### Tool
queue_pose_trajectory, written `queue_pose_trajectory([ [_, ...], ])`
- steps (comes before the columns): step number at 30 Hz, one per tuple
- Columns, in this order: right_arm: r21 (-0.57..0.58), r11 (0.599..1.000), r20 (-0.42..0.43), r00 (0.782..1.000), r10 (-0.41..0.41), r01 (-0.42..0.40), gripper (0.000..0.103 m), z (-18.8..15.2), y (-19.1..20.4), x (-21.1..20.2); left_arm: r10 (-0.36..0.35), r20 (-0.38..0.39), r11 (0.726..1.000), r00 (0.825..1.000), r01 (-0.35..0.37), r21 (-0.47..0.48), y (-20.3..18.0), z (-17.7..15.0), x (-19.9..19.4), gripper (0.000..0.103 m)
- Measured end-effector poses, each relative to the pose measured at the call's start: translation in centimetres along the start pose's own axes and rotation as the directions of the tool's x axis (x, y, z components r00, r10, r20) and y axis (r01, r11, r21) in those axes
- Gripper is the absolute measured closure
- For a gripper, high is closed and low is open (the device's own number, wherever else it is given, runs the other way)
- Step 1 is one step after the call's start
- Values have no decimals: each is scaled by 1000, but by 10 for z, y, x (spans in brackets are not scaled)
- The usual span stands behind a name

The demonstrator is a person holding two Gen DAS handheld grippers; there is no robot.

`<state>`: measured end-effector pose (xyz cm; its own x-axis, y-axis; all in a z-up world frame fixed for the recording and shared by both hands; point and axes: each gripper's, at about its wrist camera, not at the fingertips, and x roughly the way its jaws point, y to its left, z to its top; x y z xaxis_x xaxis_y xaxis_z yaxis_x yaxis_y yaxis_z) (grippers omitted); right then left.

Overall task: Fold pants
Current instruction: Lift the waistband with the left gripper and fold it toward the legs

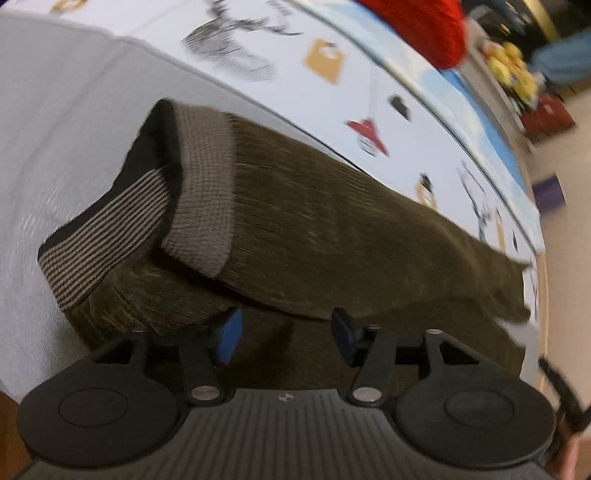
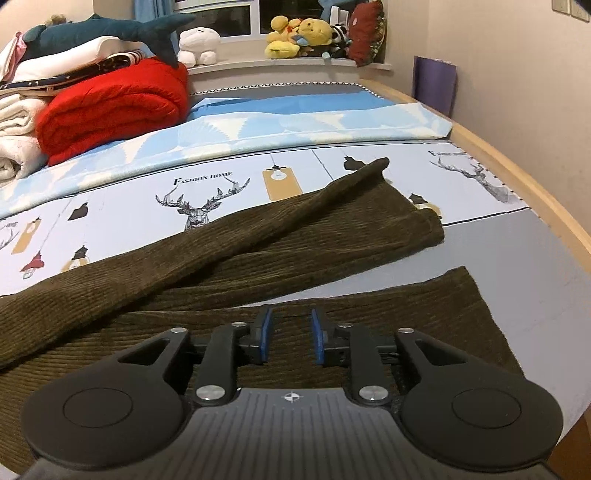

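The pants (image 2: 258, 258) lie spread on the bed (image 2: 546, 192), dark olive corduroy, partly on the printed sheet (image 2: 207, 184) and partly on plain grey cover. Only the right wrist view shows the legs: one runs long from lower left up to the right, its cuff near a lamp print, folded over itself along its length; the other leg (image 2: 424, 314) lies nearer the camera, apart from the first at the cuffs. Only the left wrist view shows the waistband (image 1: 201, 184), a striped elastic band turned outward at the left end, so there the long axis runs from waist at left to legs at right.

The left gripper (image 1: 286, 334) hovers low over the cloth with jaws fairly wide and nothing between them. The right gripper (image 2: 291, 339) has jaws narrowly apart above the near leg, gripping nothing.

Beyond, the right wrist view alone shows a red blanket (image 2: 114, 107), a plush shark (image 2: 110, 33) and yellow toys (image 2: 295, 37).
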<state>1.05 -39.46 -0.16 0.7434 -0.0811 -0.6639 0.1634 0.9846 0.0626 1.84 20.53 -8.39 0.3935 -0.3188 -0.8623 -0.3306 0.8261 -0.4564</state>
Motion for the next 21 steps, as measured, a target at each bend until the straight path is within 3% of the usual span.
queue_pose_trajectory([
  [4, -14, 1000, 1, 1000, 19, -19, 66, 3, 4, 2, 23, 31, 994, 999, -19, -110, 13, 15, 4, 36],
  [8, -17, 999, 0, 999, 45, -45, 66, 6, 7, 6, 40, 93, 987, 995, -25, -160, 13, 25, 0, 39],
  [10, -13, 999, -6, 999, 47, -47, 66, 9, 9, 11, 84, 173, 988, 981, -59, -146, 7, 29, -11, 55],
  [12, 0, 999, -14, 999, 50, -50, 66, 12, 10, 17, 89, 264, 992, 960, -61, -112, -2, 32, -23, 58],
  [14, 18, 998, -17, 998, 57, -57, 66, 15, 12, 22, 81, 307, 995, 948, -60, -76, -10, 34, -27, 56],
  [16, 38, 997, -20, 998, 65, -64, 66, 18, 14, 27, 97, 259, 995, 961, -84, -60, -14, 36, -16, 46],
  [18, 57, 996, -21, 997, 74, -72, 66, 23, 18, 34, 85, 173, 994, 981, -71, -81, -13, 39, 0, 45],
  [19, 67, 995, -21, 997, 78, -76, 66, 25, 20, 36, 92, 161, 993, 983, -78, -90, -12, 39, 2, 45],
  [20, 80, 993, -18, 996, 83, -81, 66, 28, 21, 40, 107, 173, 992, 979, -93, -91, -11, 39, 1, 52],
  [21, 92, 992, -16, 996, 88, -86, 66, 30, 22, 44, 122, 194, 991, 973, -108, -85, -12, 40, -1, 66],
])
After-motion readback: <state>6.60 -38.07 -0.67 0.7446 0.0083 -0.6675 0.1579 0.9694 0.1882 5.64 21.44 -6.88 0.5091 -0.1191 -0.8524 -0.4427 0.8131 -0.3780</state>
